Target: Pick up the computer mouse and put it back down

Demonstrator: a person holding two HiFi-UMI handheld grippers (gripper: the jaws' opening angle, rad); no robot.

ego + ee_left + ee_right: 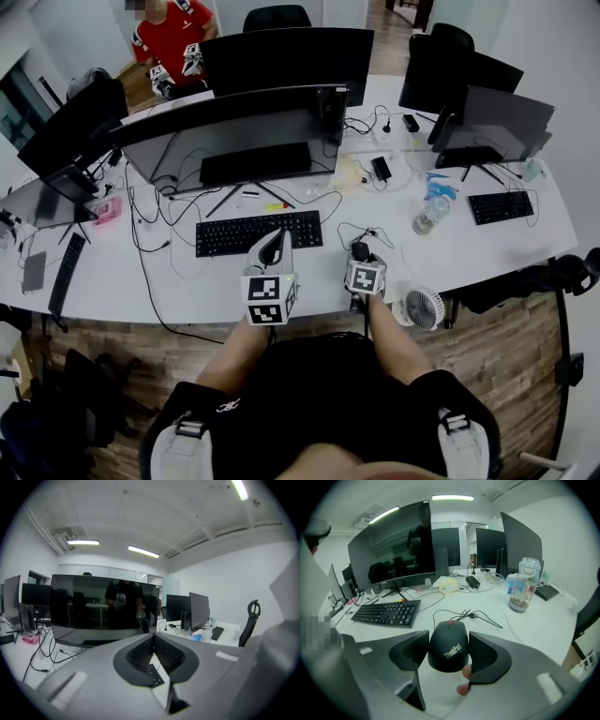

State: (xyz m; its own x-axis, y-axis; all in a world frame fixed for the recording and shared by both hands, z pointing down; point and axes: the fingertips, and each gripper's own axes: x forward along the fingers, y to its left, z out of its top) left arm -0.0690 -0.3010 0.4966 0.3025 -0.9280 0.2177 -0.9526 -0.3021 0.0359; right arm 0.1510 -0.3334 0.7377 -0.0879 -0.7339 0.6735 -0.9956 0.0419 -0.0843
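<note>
1. Legs in black shorts [319, 394] are showing closest, at the bottom of the head view. Above them, two arms are reaching over the white desk [187, 281]. The left gripper [274, 246] is hanging just in front of the black keyboard [259, 232]. The right gripper [360, 255] is sitting around the computer mouse [359, 249], to the right of the keyboard. A small white fan [424, 307] is standing near the desk edge.
2. In the left gripper view, the jaws are pressing tight together with nothing between them. They are pointing at a big dark monitor [103, 606].
3. In the right gripper view, the jaws are pinching the mouse, one touching each side. The mouse is down at the desk top, but I cannot tell if it is lifted. Its cord [478, 616] is lying loose behind it. Two fingertips [464, 672] are peeking out under one jaw. A clear bottle [521, 585] is standing farther back.
</note>
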